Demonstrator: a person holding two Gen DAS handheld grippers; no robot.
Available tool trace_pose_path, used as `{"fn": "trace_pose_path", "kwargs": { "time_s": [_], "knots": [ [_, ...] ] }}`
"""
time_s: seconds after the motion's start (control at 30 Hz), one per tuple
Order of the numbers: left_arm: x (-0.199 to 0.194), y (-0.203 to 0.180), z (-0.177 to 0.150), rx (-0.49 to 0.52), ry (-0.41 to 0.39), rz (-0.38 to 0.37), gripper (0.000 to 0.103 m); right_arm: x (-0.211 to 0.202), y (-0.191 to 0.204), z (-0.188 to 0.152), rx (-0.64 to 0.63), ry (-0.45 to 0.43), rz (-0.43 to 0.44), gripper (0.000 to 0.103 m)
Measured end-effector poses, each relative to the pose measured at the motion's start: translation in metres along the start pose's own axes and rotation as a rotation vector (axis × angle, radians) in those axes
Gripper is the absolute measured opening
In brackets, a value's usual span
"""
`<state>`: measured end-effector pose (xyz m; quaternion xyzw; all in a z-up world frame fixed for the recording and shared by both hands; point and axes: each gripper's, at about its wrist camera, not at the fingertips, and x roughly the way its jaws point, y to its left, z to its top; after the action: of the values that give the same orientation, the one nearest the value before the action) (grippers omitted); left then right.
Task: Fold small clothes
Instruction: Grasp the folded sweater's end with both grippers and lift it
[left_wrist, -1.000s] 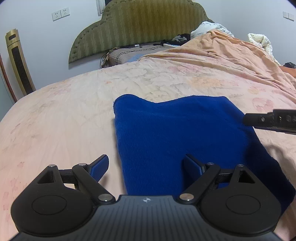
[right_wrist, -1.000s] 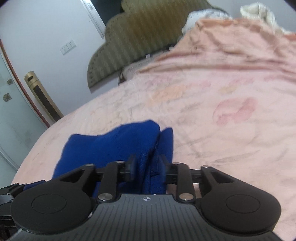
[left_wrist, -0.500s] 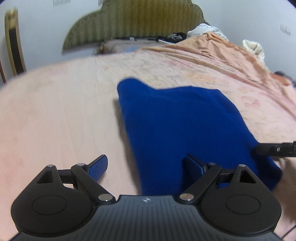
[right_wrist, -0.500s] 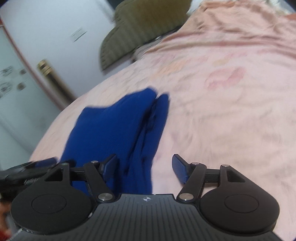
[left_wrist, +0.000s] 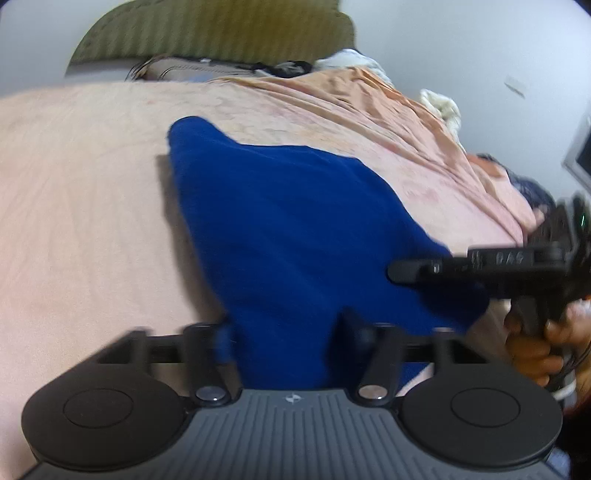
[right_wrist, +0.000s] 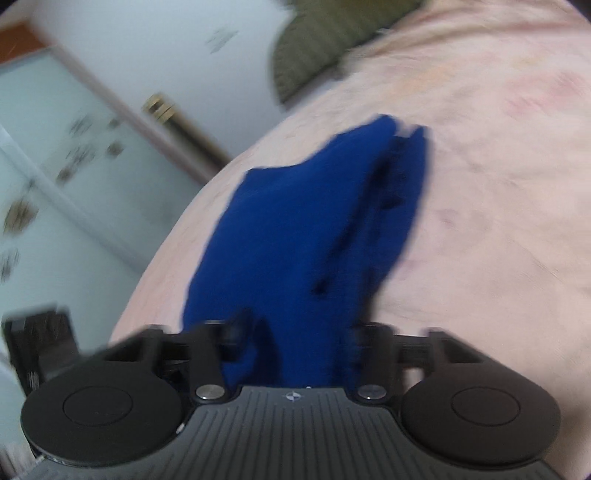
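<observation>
Both frames motion-blurred. Blue cloth lies folded on the pink bedsheet, running straight ahead of both claws. Left claw: fingers spread, near edge of cloth sits between them; can't tell if they're pinching it. Right claw: same, fingers apart with cloth bunched in the gap, grip unclear. Green headboard far ahead.
</observation>
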<state>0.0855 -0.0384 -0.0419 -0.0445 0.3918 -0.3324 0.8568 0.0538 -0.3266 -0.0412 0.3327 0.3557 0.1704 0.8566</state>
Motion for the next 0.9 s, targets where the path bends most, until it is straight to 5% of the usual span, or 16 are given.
{"fn": "trace_pose_path", "kwargs": {
  "time_s": [0.17, 0.33, 0.47, 0.57, 0.63, 0.7, 0.77, 0.9],
  "knots": [
    [-0.004, 0.02, 0.006, -0.124, 0.006, -0.035, 0.012, 0.007, -0.003, -0.006, 0.078, -0.033, -0.017, 0.02],
    [-0.033, 0.017, 0.003, -0.091, -0.046, 0.011, 0.01, 0.003, 0.001, -0.014, 0.138, -0.025, 0.012, 0.018],
    [-0.042, 0.025, -0.004, -0.082, 0.02, 0.007, 0.011, 0.0, 0.018, -0.024, 0.094, 0.023, 0.071, 0.019],
    [-0.045, 0.034, 0.0, -0.069, 0.045, 0.007, 0.017, -0.001, 0.023, -0.029, 0.005, 0.059, -0.028, 0.035],
    [-0.048, 0.042, 0.015, -0.071, 0.021, 0.026, 0.032, -0.013, 0.022, -0.022, 0.003, 0.019, -0.049, 0.051],
    [-0.044, 0.044, 0.033, -0.035, -0.033, 0.056, 0.071, -0.025, 0.02, -0.01, -0.011, -0.066, -0.114, 0.077],
    [-0.032, 0.048, 0.052, -0.019, -0.087, 0.086, 0.083, -0.024, 0.014, 0.008, -0.03, -0.105, -0.186, 0.077],
    [0.016, 0.069, 0.087, -0.093, -0.021, -0.014, 0.083, 0.006, -0.009, 0.038, -0.002, -0.117, -0.191, 0.077]
  ]
}}
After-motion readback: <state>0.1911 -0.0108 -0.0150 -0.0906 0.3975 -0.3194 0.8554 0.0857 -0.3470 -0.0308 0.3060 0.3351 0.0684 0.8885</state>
